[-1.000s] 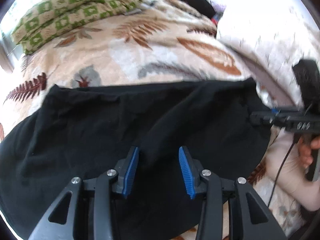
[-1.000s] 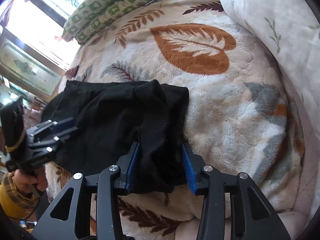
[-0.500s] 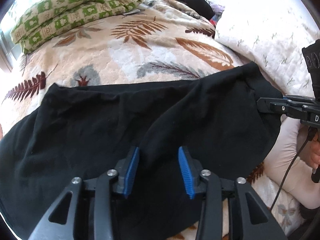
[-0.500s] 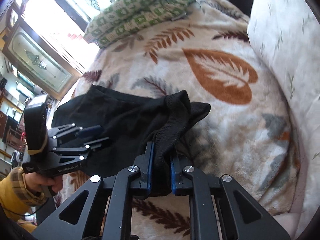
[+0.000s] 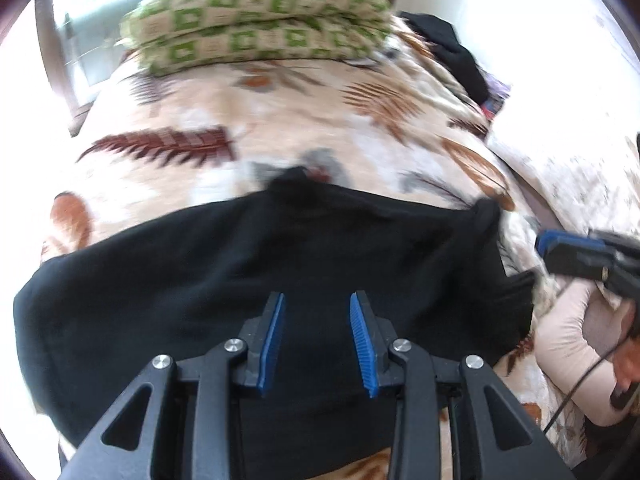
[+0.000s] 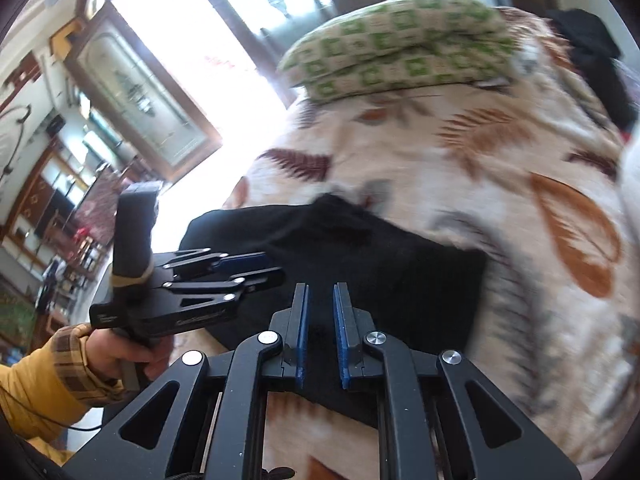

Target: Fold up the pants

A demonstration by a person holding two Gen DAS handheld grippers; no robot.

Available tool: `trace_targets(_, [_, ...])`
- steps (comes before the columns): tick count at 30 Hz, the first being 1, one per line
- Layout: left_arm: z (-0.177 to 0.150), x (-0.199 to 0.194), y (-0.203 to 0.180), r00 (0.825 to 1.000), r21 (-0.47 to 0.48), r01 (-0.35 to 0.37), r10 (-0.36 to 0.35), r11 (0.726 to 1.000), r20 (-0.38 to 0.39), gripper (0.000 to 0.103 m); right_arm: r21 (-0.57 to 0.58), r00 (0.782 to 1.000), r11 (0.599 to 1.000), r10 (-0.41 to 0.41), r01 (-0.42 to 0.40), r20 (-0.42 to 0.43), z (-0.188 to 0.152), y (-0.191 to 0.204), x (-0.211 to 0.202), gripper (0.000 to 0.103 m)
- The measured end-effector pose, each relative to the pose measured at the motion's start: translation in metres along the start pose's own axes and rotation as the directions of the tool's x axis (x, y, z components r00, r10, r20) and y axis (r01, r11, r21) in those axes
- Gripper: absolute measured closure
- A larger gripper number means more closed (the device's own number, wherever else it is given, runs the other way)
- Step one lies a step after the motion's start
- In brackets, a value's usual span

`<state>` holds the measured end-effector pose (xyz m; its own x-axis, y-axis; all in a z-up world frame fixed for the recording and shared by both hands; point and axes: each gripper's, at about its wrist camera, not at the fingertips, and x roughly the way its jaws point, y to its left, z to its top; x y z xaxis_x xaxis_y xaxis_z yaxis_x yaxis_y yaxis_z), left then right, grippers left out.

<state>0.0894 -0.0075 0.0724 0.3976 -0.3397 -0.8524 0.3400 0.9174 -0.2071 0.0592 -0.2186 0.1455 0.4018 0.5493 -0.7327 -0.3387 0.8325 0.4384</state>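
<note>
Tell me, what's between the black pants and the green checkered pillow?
Only the leaf-print blanket lies between the black pants and the green checkered pillow, shown in the left wrist view.

Both fisheye wrist views looked forward and down from close above the black fabric pants (image 5: 280,272) on the leaf-patterned bed blanket (image 5: 280,120). Both shared the green-checked pillow (image 5: 260,16) at the top of the frame. The left hand-held gripper (image 6: 256,268) appeared at centre left of the right view.

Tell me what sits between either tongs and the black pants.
Nothing visible does. The left tongs hover open directly over the black pants, and the right tongs hang above their edge, jaws slightly apart and holding nothing.
</note>
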Motion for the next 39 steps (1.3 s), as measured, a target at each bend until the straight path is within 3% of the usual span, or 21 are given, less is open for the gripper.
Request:
trace_targets(4, [-0.005,-0.006,0.039,1.0,-0.085,0.001,-0.001,0.996,-0.002,0.067,-0.033,0.999,0.999,-0.002,0.001,-0.051,0.01,0.027,0.039,0.092])
trace_targets(6, [-0.011,-0.006,0.048,1.0,-0.091,0.021,-0.022,0.996,-0.007,0.067,-0.017,0.996,0.998,-0.061,0.06,-0.065,0.011,0.02,0.045,0.09])
trace_targets(8, [-0.016,-0.005,0.05,1.0,-0.075,0.029,-0.03,0.997,-0.008,0.067,-0.039,0.985,0.988,-0.151,0.148,-0.088,0.008,0.011,0.044,0.076])
trace_targets(10, [-0.018,-0.001,0.05,0.999,-0.071,0.043,-0.043,0.997,-0.008,0.067,-0.072,0.974,0.977,-0.207,0.201,-0.09,-0.003,0.005,0.036,0.052])
trace_targets(12, [-0.019,0.005,0.046,0.999,-0.066,0.048,-0.049,0.997,-0.014,0.067,-0.146,0.962,0.96,-0.256,0.241,-0.096,-0.022,0.003,0.028,0.043])
trace_targets(16, [-0.023,0.022,0.037,0.998,-0.034,0.021,-0.023,0.999,-0.057,0.063,-0.237,0.94,0.932,-0.312,0.275,-0.135,-0.048,-0.001,0.032,0.033])
trace_targets(18, [-0.025,0.026,0.031,0.999,-0.008,0.008,-0.009,1.0,-0.053,0.056,-0.289,0.928,0.911,-0.345,0.295,-0.139,-0.055,0.001,0.045,0.033])
trace_targets(21, [-0.025,0.024,0.023,0.998,0.03,-0.025,0.027,0.999,-0.056,0.055,-0.339,0.912,0.878,-0.396,0.339,-0.112,-0.06,0.005,0.067,0.035])
trace_targets(24, [-0.023,0.015,0.021,0.998,0.015,0.04,-0.039,0.999,-0.041,0.055,-0.348,0.874,0.843,-0.472,0.409,-0.114,-0.062,0.0,0.086,0.076])
trace_targets(26, [-0.02,0.011,0.02,0.998,0.025,0.047,-0.046,0.999,-0.031,0.055,-0.266,0.891,0.872,-0.446,0.411,-0.082,-0.058,-0.005,0.076,0.085])
trace_targets(29, [-0.017,0.014,0.023,0.997,0.018,0.059,-0.058,0.998,-0.047,0.056,-0.167,0.926,0.915,-0.377,0.368,-0.028,-0.048,-0.004,0.053,0.087])
trace_targets(33, [-0.016,0.024,0.037,0.99,-0.061,0.111,-0.116,0.992,-0.084,0.058,-0.138,0.975,0.965,-0.222,0.224,0.029,-0.03,0.022,0.041,0.087])
trace_targets(37, [-0.015,0.01,0.069,0.968,-0.25,0.242,-0.251,0.938,-0.005,0.058,-0.173,0.987,0.973,-0.161,0.156,-0.016,-0.033,0.042,0.072,0.085])
trace_targets(38, [-0.014,0.006,0.077,0.967,-0.279,0.248,-0.254,0.928,0.015,0.058,-0.175,0.986,0.974,-0.155,0.143,-0.056,-0.041,0.042,0.088,0.082])
trace_targets(39, [-0.013,0.002,0.081,0.969,-0.285,0.242,-0.246,0.927,0.023,0.058,-0.174,0.981,0.976,-0.154,0.133,-0.115,-0.05,0.04,0.106,0.072])
